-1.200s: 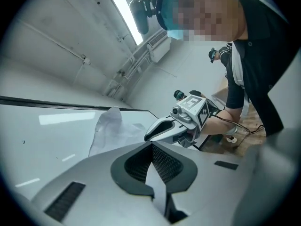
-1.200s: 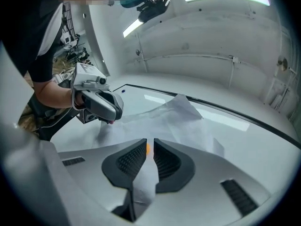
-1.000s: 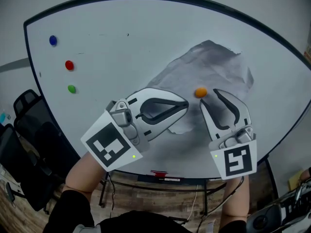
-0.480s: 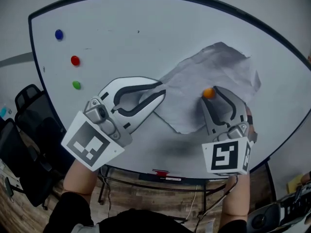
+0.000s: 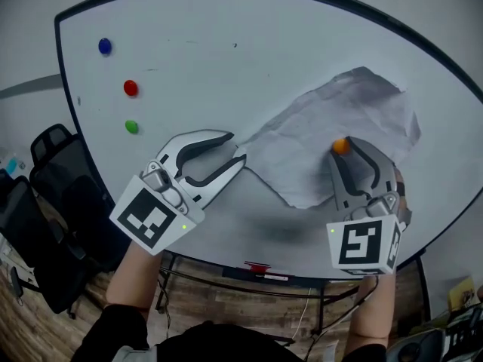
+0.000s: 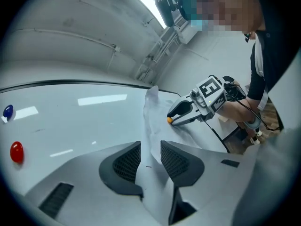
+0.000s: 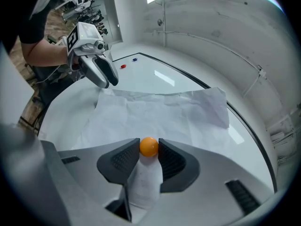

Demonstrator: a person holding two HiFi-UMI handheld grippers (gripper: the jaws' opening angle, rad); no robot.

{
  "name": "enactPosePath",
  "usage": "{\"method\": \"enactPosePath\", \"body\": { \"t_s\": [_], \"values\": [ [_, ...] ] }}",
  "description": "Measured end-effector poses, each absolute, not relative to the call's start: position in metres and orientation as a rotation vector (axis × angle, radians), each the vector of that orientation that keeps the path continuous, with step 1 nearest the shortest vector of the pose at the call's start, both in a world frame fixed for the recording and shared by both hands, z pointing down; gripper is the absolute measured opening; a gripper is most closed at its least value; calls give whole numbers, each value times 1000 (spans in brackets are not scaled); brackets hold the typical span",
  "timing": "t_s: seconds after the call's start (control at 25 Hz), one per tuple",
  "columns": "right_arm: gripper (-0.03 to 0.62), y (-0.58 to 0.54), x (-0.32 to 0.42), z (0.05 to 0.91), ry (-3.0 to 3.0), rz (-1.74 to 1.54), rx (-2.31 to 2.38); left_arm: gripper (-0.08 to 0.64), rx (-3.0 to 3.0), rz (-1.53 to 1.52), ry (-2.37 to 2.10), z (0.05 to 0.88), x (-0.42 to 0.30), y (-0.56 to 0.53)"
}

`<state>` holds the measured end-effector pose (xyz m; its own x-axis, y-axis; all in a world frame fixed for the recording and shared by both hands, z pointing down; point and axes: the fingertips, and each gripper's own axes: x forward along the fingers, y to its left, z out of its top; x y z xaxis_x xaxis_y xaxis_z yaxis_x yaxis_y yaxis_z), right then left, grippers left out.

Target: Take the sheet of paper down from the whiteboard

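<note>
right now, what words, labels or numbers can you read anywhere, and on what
No text can be read.
Paper: blank.
Whiteboard: faint specks, no writing.
Left cube, right cube: square marker patterns, no letters.
Red thing on the ledge: too small to read.

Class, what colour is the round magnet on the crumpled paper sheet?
Orange round magnet, clearest in the right gripper view.

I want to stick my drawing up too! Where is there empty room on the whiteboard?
The biggest bare patch runs across the top middle of the whiteboard, between the blue magnet, red magnet and green magnet on the left and the sheet of paper on the right. The lower right is crowded: the paper and its orange magnet.
</note>
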<state>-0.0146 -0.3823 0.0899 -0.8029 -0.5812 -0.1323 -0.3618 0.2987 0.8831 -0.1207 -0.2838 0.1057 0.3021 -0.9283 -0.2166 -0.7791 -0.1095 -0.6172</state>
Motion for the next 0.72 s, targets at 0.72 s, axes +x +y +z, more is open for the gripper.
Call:
{"method": "enactPosePath", "body": {
  "t_s": [0.72],
  "values": [
    [129,-382,-13,89,-2376,-1492,894,12,-2052,-230,1599,124,-125,-297]
  ]
}}
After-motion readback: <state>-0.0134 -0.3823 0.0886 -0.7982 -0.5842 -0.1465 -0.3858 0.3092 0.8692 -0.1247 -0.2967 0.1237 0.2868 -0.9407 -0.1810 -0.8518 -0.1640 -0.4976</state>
